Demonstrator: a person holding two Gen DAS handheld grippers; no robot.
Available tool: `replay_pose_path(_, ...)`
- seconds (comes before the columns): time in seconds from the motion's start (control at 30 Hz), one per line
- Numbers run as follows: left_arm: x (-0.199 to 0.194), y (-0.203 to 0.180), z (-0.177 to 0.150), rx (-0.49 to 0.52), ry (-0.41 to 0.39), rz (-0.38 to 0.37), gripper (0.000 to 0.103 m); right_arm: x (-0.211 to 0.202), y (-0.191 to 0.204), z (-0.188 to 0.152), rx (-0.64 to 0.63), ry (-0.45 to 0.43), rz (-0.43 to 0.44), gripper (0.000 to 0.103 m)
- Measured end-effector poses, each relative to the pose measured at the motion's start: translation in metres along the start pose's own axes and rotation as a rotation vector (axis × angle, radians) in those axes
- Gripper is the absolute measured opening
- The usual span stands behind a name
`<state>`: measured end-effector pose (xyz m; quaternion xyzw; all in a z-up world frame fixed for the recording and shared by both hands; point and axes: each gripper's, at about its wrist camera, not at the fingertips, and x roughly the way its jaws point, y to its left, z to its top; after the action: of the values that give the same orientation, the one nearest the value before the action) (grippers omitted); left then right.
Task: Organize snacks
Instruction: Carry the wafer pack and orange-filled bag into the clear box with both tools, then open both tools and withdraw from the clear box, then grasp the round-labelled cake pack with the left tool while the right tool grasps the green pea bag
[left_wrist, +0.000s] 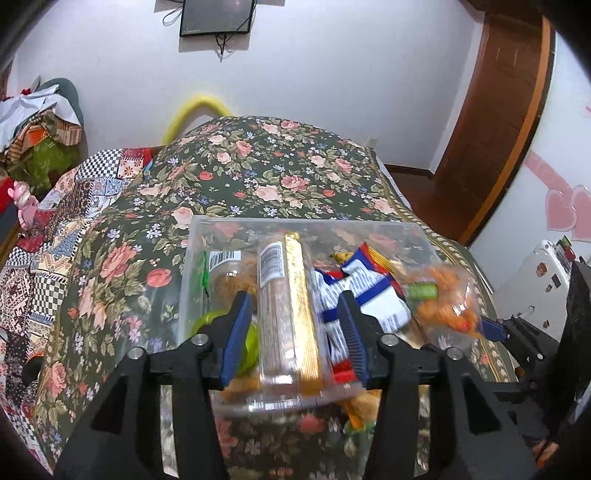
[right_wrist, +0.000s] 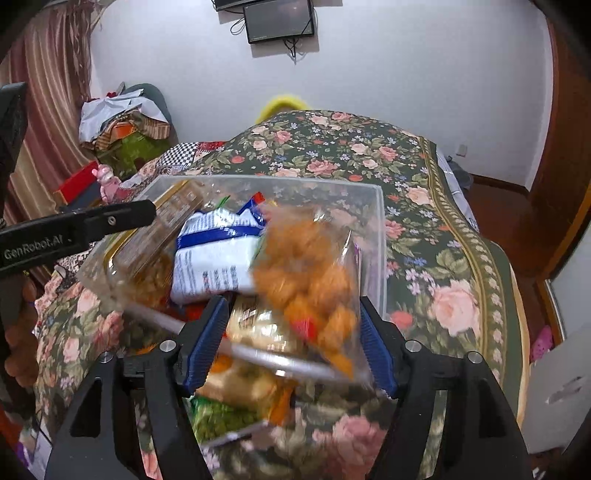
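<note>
A clear plastic bin (left_wrist: 295, 220) (right_wrist: 277, 181) stands on the floral cloth and holds snacks. My left gripper (left_wrist: 291, 299) is open over its near side, and a clear tube with a gold strip (left_wrist: 280, 295) lies between the blue pads without touching them. Beside the tube are a green-lidded jar (left_wrist: 229, 280) and a white and blue packet (left_wrist: 365, 291) (right_wrist: 218, 254). My right gripper (right_wrist: 291, 302) is open at the bin's near right. A blurred bag of orange snacks (right_wrist: 306, 273) (left_wrist: 447, 295) sits between its pads, and the left pad stands clear of it.
A green packet (right_wrist: 221, 413) and a yellowish one lie on the floral cloth (left_wrist: 258, 173) in front of the bin. A patchwork quilt (left_wrist: 55, 229) with piled clothes is at the left. A wooden door (left_wrist: 498, 129) is at the right.
</note>
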<state>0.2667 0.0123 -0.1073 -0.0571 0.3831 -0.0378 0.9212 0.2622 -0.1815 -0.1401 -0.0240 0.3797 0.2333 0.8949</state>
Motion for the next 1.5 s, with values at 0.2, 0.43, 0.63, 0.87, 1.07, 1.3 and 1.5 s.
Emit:
replay_pose_path(0.2,-0.031,-0.009,-0.02,0.053,-0.032,0.006,0.063,-0.02,0.001,-0.011,0.013,-0.013,0.011,0.073)
replay_pose_path(0.43,-0.049,-0.006,-0.052,0.068,-0.011,-0.006,0.068,-0.024,0.012,-0.037,0.013,0.028,0.053,0.077)
replay_pose_path(0.63,-0.041,0.005,-0.081,0.052,0.053,-0.003,0.068,0.001,0.025,-0.049,-0.005,0.106,0.073,0.077)
replay_pose_path(0.87,-0.028,0.012,-0.099,0.03,0.102,-0.012,0.068,0.033,0.032,-0.051,-0.004,0.179,0.102,0.074)
replay_pose_path(1.07,-0.024,0.011,-0.102,0.029,0.109,-0.024,0.068,0.038,0.035,-0.052,0.007,0.177,0.131,0.044)
replay_pose_path(1.3,-0.024,-0.004,-0.103,0.045,0.112,-0.059,0.068,0.014,0.031,-0.069,-0.008,0.157,0.151,0.042)
replay_pose_path(1.5,-0.016,-0.033,-0.101,0.089,0.139,-0.095,0.068,-0.017,0.006,-0.088,0.014,0.144,0.126,0.042)
